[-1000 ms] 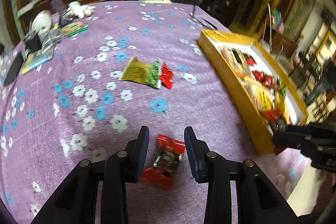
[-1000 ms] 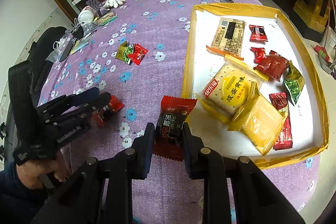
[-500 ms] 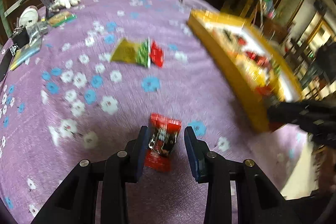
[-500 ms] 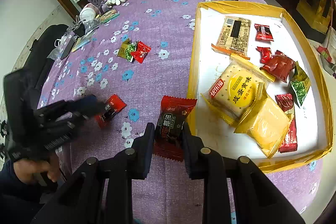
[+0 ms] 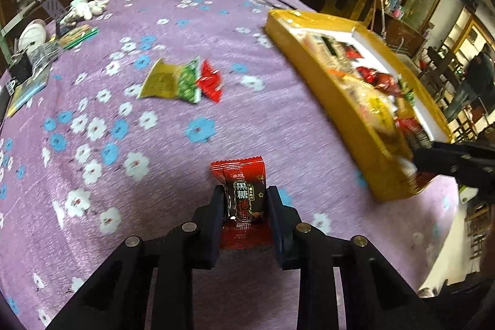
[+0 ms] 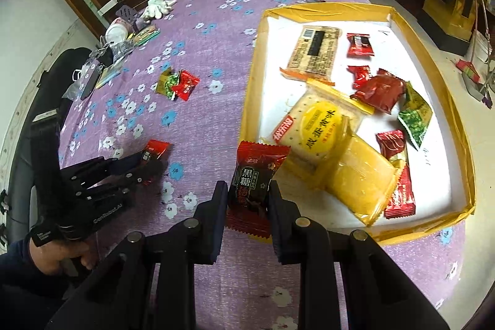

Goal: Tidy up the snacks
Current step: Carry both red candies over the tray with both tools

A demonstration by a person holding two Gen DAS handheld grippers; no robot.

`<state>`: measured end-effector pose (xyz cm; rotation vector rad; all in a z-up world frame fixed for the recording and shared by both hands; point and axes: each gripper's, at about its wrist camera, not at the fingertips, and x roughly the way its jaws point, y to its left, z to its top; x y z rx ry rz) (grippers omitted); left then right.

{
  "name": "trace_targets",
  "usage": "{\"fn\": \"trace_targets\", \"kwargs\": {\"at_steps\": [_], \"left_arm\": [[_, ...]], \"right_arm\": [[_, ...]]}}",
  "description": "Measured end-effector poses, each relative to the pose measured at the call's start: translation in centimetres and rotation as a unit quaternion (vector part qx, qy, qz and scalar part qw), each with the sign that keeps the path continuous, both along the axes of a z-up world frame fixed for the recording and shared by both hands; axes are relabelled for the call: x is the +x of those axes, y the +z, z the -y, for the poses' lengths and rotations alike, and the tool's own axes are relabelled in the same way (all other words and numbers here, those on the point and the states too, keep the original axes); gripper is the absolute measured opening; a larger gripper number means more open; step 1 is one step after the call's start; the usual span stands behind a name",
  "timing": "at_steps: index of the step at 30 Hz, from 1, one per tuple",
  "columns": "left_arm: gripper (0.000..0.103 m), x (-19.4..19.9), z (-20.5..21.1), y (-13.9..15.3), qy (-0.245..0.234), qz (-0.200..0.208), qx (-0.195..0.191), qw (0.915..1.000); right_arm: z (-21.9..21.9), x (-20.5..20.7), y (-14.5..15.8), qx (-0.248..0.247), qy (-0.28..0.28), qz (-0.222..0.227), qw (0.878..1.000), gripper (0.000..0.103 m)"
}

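Both hand-held grippers are pinching candies!
Left hand-held gripper (image 5: 244,203) has just clamped its red candy (image 5: 243,194) on the desk (image 5: 278,119); right hand-held gripper (image 6: 247,195) is gripping another candy (image 6: 256,172) beside the yellow tray (image 6: 247,101).

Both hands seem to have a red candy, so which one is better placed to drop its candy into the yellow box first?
Probably the right. Its fingers hold a red-and-black candy packet at the yellow cardboard box's near rim, while the left fingers have just closed on theirs, farther away.
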<state>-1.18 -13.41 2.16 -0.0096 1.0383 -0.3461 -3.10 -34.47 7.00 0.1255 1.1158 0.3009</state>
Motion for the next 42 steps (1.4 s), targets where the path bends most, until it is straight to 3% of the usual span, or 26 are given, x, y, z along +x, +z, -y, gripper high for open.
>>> {"fn": "trace_targets", "kwargs": {"at_steps": [14, 26, 42], "left_arm": [[0.026, 1.0, 7.5, 3.9, -0.088, 0.032, -0.019, 0.9954], [0.026, 1.0, 16.2, 3.7, -0.181, 0.041, -0.014, 0.9825], [0.027, 2.0, 19.5, 2.3, -0.18, 0.051, 0.009, 0.9823]], "right_arm": [[6.0, -0.6, 0.2, 0.022, -0.077, 0.002, 0.997, 0.024], [11.7, -0.3, -1.0, 0.03, -0.145, -0.015, 0.989, 0.024], [14.5, 1.6, -2.6, 0.04, -0.138, -0.039, 0.989, 0.024]]}}
